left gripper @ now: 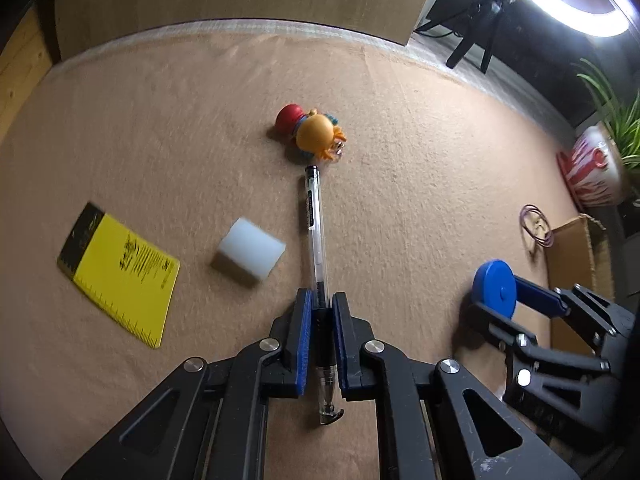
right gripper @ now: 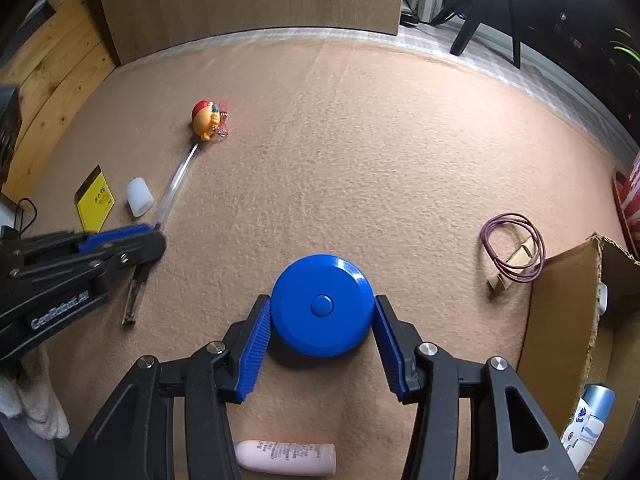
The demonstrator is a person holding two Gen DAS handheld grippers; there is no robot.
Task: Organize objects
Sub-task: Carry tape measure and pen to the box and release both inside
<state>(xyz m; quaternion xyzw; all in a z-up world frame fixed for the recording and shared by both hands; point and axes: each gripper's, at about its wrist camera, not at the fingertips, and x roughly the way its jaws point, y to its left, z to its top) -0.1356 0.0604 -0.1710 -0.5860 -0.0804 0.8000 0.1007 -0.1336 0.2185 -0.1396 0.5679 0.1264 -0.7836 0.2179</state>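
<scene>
My left gripper (left gripper: pixel 320 300) is shut on a clear pen (left gripper: pixel 315 224) that points away toward an orange toy figure (left gripper: pixel 316 133). In the right wrist view the left gripper (right gripper: pixel 154 236) and the pen (right gripper: pixel 176 180) show at the left. My right gripper (right gripper: pixel 322 302) is shut on a round blue tape measure (right gripper: pixel 320 304) and holds it over the tan cloth. It also shows in the left wrist view (left gripper: pixel 494 288) at the right. A white eraser block (left gripper: pixel 252 252) and a yellow notepad (left gripper: pixel 120 272) lie left of the pen.
An open cardboard box (right gripper: pixel 560 320) stands at the right with a spray can (right gripper: pixel 588 420) in it. A purple coiled cord (right gripper: pixel 514 248) lies beside it. A pink tube (right gripper: pixel 286 456) lies near the front edge. A red-white plant pot (left gripper: pixel 592 172) stands far right.
</scene>
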